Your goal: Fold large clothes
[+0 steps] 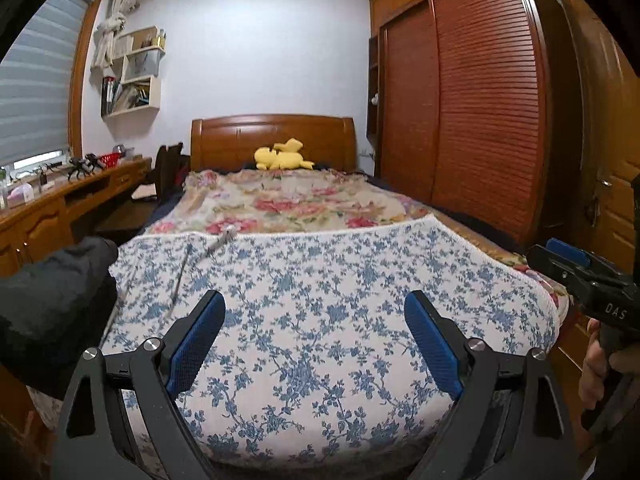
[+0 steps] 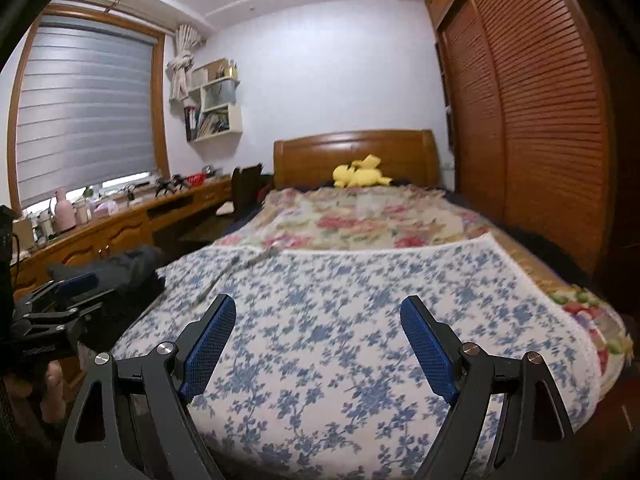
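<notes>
The dark garment (image 1: 56,300) lies bunched at the left edge of the blue cloth (image 1: 320,300). We hold left gripper (image 1: 316,344) and right gripper (image 2: 318,346) wide, empty. A one-layer pinch risks dragging it off.

Black tongs (image 1: 314,344), blue textured pads (image 1: 196,344), silver pivot screws; right tongs (image 2: 318,350) alike.
</notes>
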Motion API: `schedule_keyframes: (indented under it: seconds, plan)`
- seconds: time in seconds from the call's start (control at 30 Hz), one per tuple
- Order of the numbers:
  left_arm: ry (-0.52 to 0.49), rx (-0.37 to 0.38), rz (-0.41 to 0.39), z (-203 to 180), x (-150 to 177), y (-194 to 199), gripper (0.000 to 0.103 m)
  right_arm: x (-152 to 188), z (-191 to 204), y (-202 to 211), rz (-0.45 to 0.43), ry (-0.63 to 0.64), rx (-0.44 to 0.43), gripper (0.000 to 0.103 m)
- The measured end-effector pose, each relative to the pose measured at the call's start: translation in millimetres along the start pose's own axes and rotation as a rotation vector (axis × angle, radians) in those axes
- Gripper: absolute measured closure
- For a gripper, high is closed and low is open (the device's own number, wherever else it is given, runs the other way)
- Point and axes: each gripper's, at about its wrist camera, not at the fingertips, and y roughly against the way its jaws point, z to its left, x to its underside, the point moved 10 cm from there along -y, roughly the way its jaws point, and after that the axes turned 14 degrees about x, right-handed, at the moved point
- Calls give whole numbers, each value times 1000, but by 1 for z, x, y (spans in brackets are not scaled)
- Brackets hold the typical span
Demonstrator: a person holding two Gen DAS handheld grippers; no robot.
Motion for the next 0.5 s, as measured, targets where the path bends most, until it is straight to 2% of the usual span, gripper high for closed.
schedule_keyframes:
  seconds: [0.27,0.5]
  plan:
    - [3,-11,-22,-1,-6,10,11,3,-4,11,0,-5,2,17]
    - [4,-13,-8,1,-4,11,12,12,4,-20,7,-6,-2,17]
